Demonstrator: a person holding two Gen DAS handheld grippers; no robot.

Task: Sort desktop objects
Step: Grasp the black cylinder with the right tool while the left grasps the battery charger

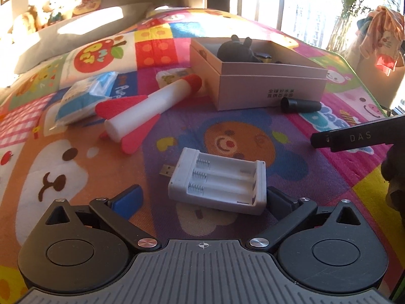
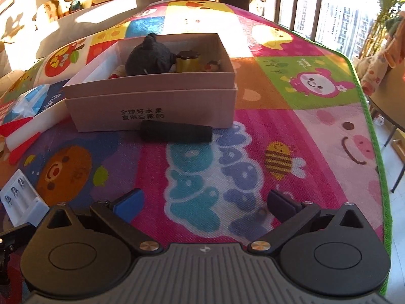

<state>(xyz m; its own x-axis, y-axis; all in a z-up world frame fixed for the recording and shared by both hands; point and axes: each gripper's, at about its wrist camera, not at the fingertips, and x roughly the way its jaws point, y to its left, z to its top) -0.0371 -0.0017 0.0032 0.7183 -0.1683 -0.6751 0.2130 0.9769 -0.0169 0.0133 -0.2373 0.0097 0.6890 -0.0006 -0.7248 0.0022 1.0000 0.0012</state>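
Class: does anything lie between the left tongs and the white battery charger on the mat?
Nothing visible does. The battery charger lies flat just ahead of the open left tongs, with only bare mat between the fingertips and its near edge.

the left wrist view sits low over the cartoon play mat, looking forward along the left hand-held gripper, with the white battery charger close in front of it. the right wrist view looks the same way from further right, over its own right hand-held gripper. both share the cardboard box, the black cylinder, the toy rocket and the charger.
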